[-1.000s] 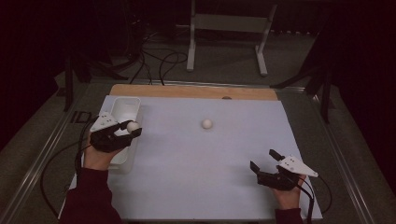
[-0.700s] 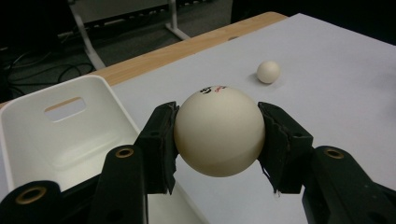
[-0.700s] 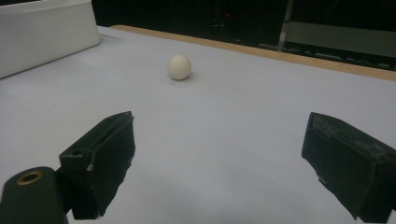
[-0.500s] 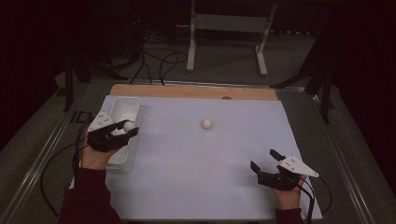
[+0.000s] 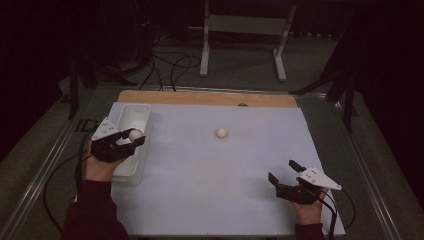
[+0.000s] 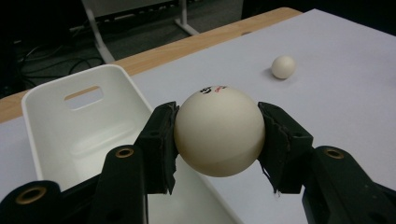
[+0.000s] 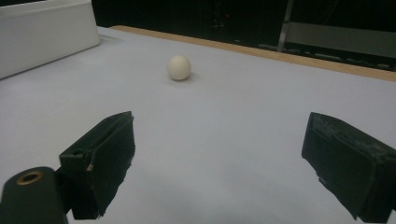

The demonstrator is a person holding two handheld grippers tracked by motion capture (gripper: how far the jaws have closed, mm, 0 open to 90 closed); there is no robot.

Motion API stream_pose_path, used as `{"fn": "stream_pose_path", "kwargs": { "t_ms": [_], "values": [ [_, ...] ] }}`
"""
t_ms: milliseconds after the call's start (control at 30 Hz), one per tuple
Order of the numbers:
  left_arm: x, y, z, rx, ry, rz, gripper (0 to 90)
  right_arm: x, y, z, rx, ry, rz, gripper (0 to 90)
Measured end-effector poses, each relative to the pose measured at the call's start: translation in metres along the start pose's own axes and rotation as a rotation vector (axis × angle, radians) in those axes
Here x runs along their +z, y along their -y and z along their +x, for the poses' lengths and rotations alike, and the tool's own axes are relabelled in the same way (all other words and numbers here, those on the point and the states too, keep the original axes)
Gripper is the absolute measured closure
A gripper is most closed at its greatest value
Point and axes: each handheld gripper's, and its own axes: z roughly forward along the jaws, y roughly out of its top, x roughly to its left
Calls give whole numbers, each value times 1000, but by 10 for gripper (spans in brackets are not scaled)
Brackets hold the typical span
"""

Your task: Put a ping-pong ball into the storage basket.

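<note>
Fig.: Ball transfer to bin, L side of counter [image 5: 210, 175].
White bin [image 5: 131, 145] sits at L edge as drop point; L tongs [image 5: 134, 136] clamped on ball [image 6: 219, 130], poised over bin rim, prob. for release. R tongs [image 5: 282, 171] apart, idle nr front edge; 2nd ball [image 5: 221, 132] loose mid-counter.

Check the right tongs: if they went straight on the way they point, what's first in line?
Probably the loose white ball: it lies ahead of the open right tongs, slightly left of centre. A dead-straight run might slip past it toward the wooden table edge.
</note>
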Motion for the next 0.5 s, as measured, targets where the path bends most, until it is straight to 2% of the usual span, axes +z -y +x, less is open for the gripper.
{"fn": "stream_pose_path", "kwargs": {
  "t_ms": [500],
  "values": [
    [0,4,6,-8,-22,12,511,0,0,-1,2,-1,-1,92]
  ]
}}
